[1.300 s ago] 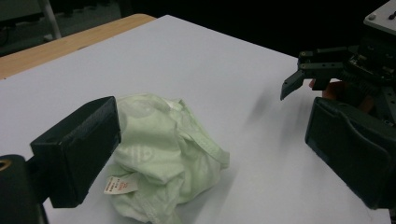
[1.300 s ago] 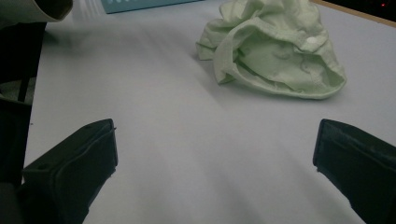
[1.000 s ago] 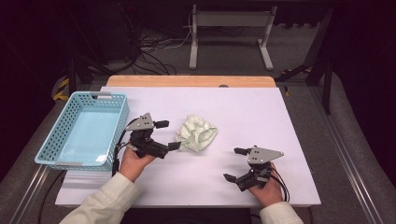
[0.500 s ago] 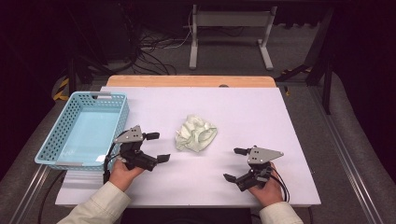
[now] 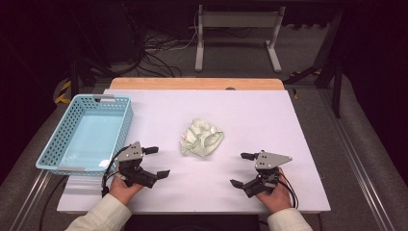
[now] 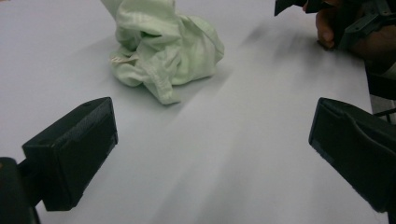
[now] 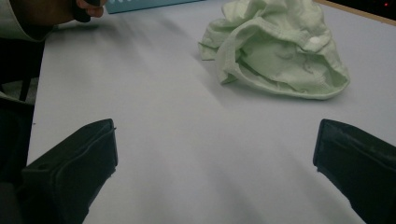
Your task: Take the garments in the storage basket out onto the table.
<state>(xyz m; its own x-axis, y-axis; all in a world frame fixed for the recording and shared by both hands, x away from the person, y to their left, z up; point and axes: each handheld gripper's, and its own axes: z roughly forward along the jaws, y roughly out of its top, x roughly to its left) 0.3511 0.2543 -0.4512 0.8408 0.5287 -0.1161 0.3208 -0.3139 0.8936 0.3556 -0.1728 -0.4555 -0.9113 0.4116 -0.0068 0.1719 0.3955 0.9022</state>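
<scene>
Nearest me, I hold my left tool (image 5: pixel 157 161) and my right tool (image 5: pixel 242 169) low over the white worktop (image 5: pixel 298 144) by its front edge, both released with their black jaws spread wide and nothing between them, so either can take the cloth. The crumpled pale green cloth (image 5: pixel 202 137) lies bunched on the worktop between the two and a little beyond, well apart from both, where I judge either tool can reach it. Farther off to my left stands the light blue perforated plastic basket (image 5: pixel 61 138), empty, probably where the cloth belongs.

Pale green cloth (image 5: pixel 202 138); light blue perforated basket (image 5: pixel 72 163); white table (image 5: pixel 288 120); black claws.
</scene>
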